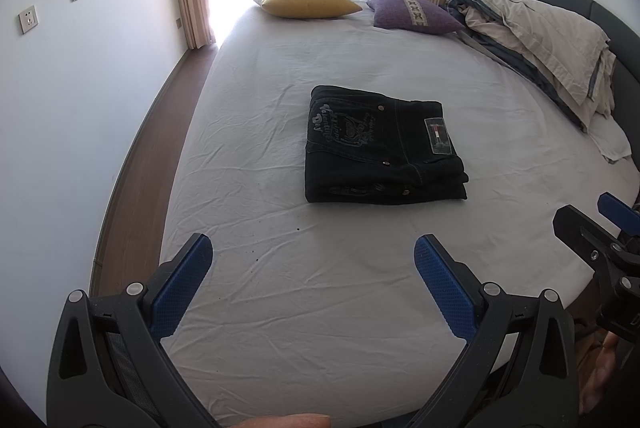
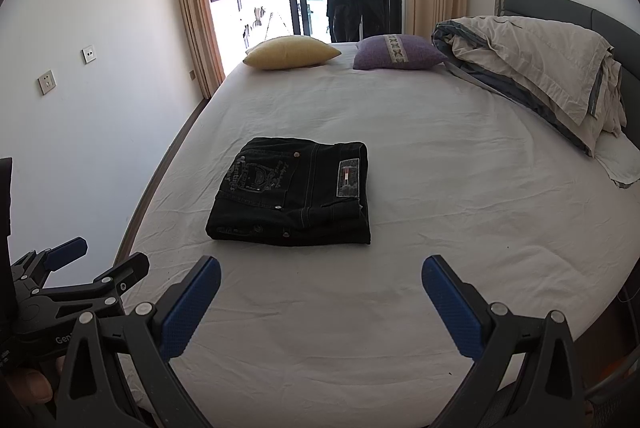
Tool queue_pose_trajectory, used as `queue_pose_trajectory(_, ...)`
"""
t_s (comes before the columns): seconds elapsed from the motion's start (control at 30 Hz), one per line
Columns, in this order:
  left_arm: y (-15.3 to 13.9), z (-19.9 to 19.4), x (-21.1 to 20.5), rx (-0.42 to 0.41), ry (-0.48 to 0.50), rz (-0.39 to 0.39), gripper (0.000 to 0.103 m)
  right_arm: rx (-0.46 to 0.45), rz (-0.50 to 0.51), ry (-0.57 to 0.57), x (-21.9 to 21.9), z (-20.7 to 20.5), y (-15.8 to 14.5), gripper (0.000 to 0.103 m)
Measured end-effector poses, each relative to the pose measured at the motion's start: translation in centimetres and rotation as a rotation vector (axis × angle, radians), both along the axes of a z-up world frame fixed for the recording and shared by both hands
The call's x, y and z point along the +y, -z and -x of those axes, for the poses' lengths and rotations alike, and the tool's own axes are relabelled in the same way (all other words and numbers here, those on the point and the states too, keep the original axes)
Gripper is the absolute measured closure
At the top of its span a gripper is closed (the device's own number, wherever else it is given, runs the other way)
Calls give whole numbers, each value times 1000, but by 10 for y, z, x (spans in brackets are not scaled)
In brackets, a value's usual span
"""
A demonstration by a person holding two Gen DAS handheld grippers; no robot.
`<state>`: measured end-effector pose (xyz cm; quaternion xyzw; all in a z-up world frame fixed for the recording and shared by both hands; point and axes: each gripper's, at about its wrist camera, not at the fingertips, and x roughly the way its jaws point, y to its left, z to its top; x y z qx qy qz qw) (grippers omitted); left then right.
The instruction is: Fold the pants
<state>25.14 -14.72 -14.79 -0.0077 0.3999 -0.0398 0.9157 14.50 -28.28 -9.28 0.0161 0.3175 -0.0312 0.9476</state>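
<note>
both our grippers hang over the near edge of the bed (image 1: 280,328), w/ nothing between the fingers. left gripper (image 1: 314,254): jaws spread wide, empty. right gripper (image 2: 322,276): jaws also spread wide, empty.

the pants (image 1: 382,147) lie ahead of both sets of jaws, well apart from the tips, mid-bed. from the left jaws they sit ahead and a bit to the right; from the right jaws, ahead and a bit to the left (image 2: 294,193). they look already folded into a compact dark rectangle, back pocket and waist patch facing up, layers stacked at the near edge.

our read: folding is basically done, what's left is prob just a tidy-up or backing off. if we touch it again, do it well: come in low, one jaw pair per near corner, press flat rather than pinch, so the stacked layers don't slide or fan open. the near-right corner shows layers peeking out, so that's the spot to square up. avoid snagging the bedsheet, it's wrinkly in front of the jaws. yellow pillow (image 1: 306,1), purple pillow (image 1: 412,13) and the bundled duvet (image 1: 540,35) are far beyond the pants, no issue.
</note>
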Motion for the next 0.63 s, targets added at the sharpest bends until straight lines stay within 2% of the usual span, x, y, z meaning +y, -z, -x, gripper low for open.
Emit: queue_pose_trajectory(0.63, -1, 1, -5, -9, 4, -15, 0, 9, -4, -2, 1, 2, 7, 0)
